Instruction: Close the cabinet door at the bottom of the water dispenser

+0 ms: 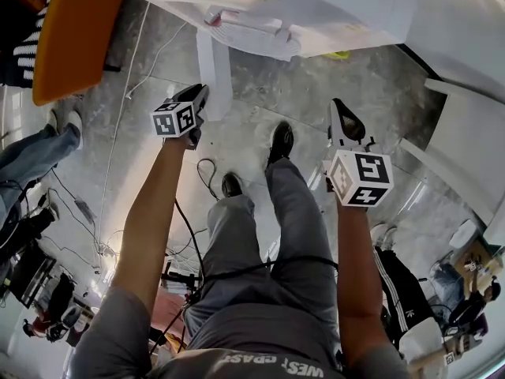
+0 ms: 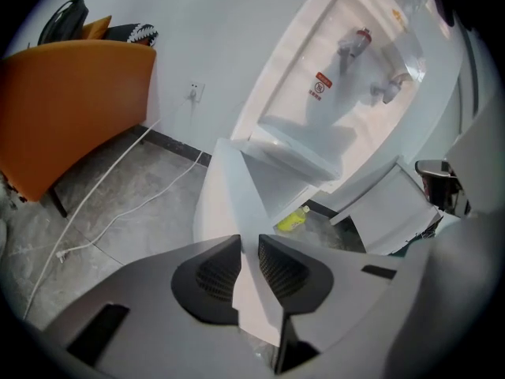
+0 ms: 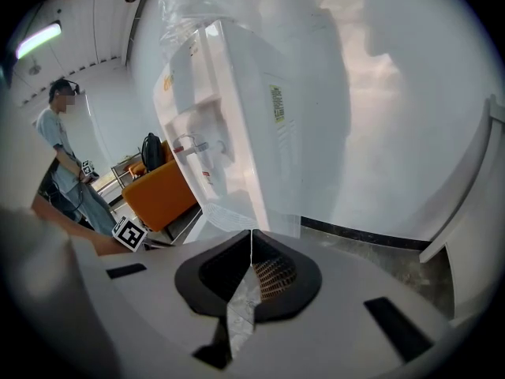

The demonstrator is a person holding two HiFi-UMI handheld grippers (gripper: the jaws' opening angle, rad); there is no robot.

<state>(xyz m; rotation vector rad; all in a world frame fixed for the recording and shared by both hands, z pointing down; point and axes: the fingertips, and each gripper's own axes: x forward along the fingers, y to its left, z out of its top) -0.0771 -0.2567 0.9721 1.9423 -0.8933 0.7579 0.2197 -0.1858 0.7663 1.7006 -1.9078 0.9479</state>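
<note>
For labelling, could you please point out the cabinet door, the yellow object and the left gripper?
cabinet door (image 2: 222, 196), left gripper view, its white face.
yellow object (image 2: 293, 219), left gripper view, its middle.
left gripper (image 2: 248, 247), left gripper view, between its fingertips.

Operator wears a grey short-sleeved T-shirt (image 1: 260, 358) with white lettering across the chest (upside down in the head view). Grey trousers (image 1: 296, 227), black shoes (image 1: 280, 142). A thin black cable (image 1: 272, 262) runs over the thighs.

Left gripper (image 1: 197, 95): dark housing, carrying a white marker cube (image 1: 173, 119) with black square patterns on its faces. Right gripper (image 1: 338, 107): white-and-black housing, with the same kind of cube (image 1: 360, 178).

In the gripper views each tool has a matte grey shell with dark rectangular slots. A rounded black surround frames the jaws. The pads (image 2: 213, 279) are black with a fine grid texture.
</note>
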